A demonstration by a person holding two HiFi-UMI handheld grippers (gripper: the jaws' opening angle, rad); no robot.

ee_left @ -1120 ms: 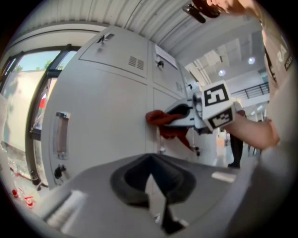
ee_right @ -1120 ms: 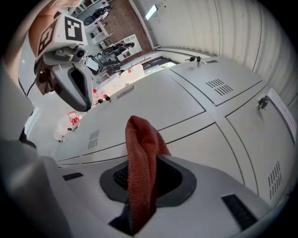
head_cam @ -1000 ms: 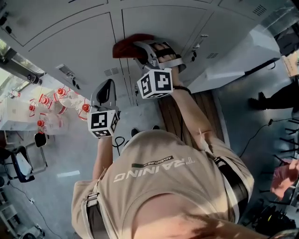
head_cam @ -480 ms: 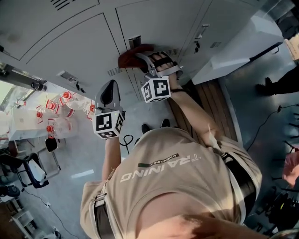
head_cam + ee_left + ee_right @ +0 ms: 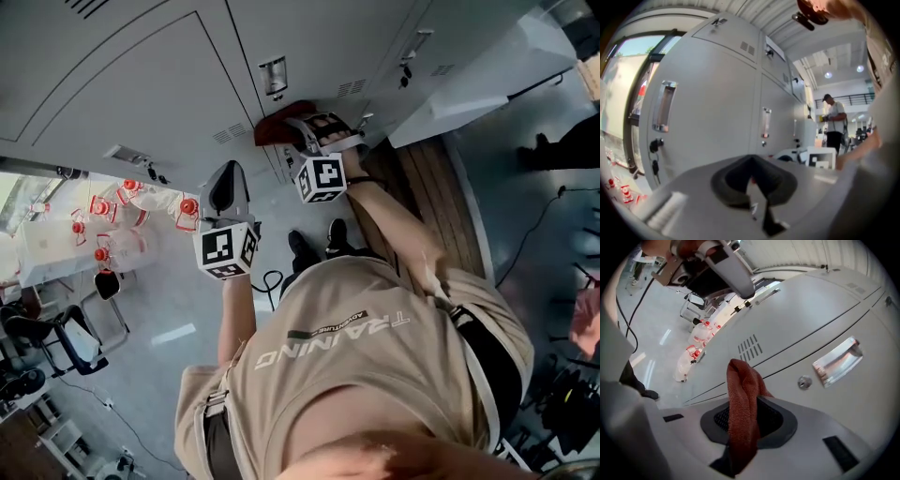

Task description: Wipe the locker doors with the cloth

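A dark red cloth (image 5: pixel 284 122) is pressed against a grey locker door (image 5: pixel 141 84), just below a metal handle (image 5: pixel 273 74) and beside the vent slots. My right gripper (image 5: pixel 302 128) is shut on it. In the right gripper view the cloth (image 5: pixel 740 390) hangs folded out of the jaws, in front of the door (image 5: pixel 811 324) with its handle (image 5: pixel 838 361) and round lock (image 5: pixel 804 382). My left gripper (image 5: pixel 225 186) hangs lower left, away from the doors. It holds nothing, and in its own view the left gripper (image 5: pixel 752 183) looks shut.
Red-capped bottles (image 5: pixel 122 220) stand on a white table at the left, with a chair (image 5: pixel 56 337) below them. A wooden bench (image 5: pixel 427 178) runs along the lockers at the right. A cable (image 5: pixel 272 279) lies on the floor. A person (image 5: pixel 833 124) stands far off.
The right gripper has slid the cloth down the locker door, from beside the handle to below it near the vents. The left gripper has kept its place beside the body.
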